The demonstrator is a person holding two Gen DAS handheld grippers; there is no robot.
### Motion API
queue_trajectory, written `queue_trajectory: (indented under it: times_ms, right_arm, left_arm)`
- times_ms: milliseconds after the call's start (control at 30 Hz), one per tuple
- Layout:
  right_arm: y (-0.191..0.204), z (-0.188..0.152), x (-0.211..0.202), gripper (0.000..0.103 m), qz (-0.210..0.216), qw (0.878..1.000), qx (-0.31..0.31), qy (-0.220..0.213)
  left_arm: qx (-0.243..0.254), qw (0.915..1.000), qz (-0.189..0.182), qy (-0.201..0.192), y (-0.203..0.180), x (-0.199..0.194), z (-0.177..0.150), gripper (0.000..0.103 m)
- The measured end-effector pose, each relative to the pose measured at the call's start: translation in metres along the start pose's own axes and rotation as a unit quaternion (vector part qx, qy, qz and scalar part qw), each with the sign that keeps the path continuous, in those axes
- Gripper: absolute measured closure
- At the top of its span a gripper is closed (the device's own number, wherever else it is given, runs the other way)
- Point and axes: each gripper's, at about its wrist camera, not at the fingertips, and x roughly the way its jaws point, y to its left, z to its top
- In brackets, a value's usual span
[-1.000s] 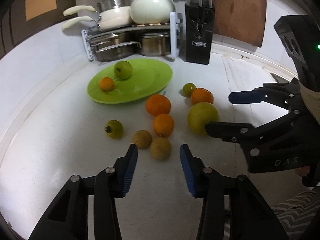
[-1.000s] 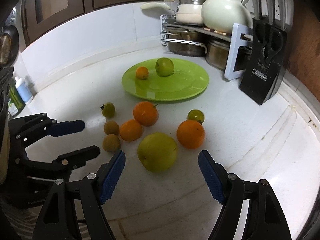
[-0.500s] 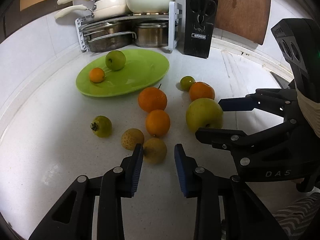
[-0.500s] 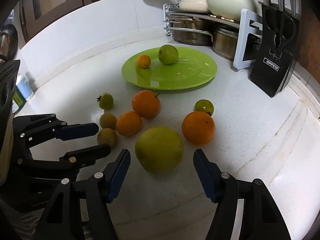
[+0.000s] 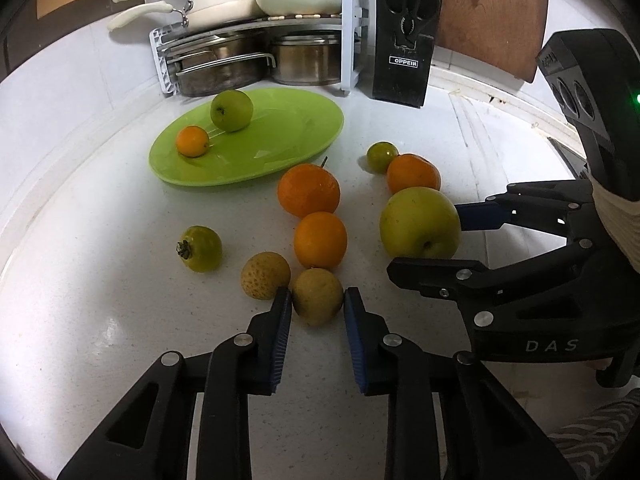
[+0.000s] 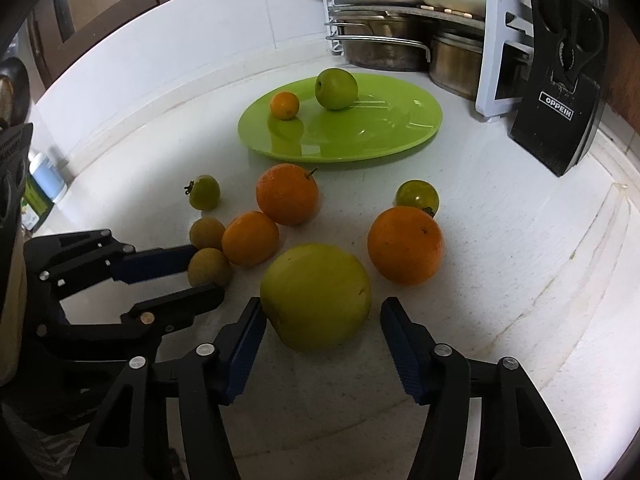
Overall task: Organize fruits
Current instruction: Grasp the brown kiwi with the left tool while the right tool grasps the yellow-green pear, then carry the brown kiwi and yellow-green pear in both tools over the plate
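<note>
A small brown fruit (image 5: 317, 295) is flanked by the blue pads of the left gripper (image 5: 316, 308); both pads are seen at its sides, apparently touching, though a firm grip cannot be confirmed. A second brown fruit (image 5: 265, 275) lies just beside it at 10 o'clock, and an orange (image 5: 320, 240) touches it at 12 o'clock.

The right gripper (image 6: 322, 334) is held open around a large yellow-green apple (image 6: 316, 297); the left pad is at the apple's skin, while a gap is seen on the right side. A bigger orange (image 6: 405, 245) sits near the apple at 2 o'clock, with a small green tomato (image 6: 417, 197) touching it behind. Another orange with a stem (image 6: 287, 193) and a green tomato (image 6: 204, 192) lie further back on the white desk (image 6: 500, 240).

At 12 o'clock a green plate (image 6: 392, 136) is seen, carrying a green apple (image 6: 336, 88) and a small orange fruit (image 6: 284, 105) side by side. A pot rack (image 5: 256, 56) and a black knife block (image 5: 404, 40) stand behind the plate.
</note>
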Motion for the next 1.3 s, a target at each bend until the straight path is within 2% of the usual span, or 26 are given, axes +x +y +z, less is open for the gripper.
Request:
queue_trajectory:
  times_ms: [67,667,967,1300]
  right_arm:
    - [0.002,0.000,0.000,0.051,0.002,1.000,-0.006,-0.001]
    - [0.006,-0.002,-0.009,0.052,-0.007,1.000,-0.010,-0.014]
    - [0.008,0.004,-0.029,0.052,-0.003,0.999,-0.008,-0.042]
    - [0.011,0.028,-0.051,0.052,-0.008,0.996,-0.021,-0.081]
  left_arm:
    - [-0.002,1.0000,0.000,-0.001,0.001,0.000,0.000,0.076]
    - [-0.016,0.9993,0.016,-0.028,0.004,-0.016,0.002,0.076]
    - [-0.023,0.9981,0.023,-0.053,0.008,-0.031,0.007,0.076]
    - [-0.021,0.9953,0.027,-0.090,0.012,-0.052,0.027,0.076]
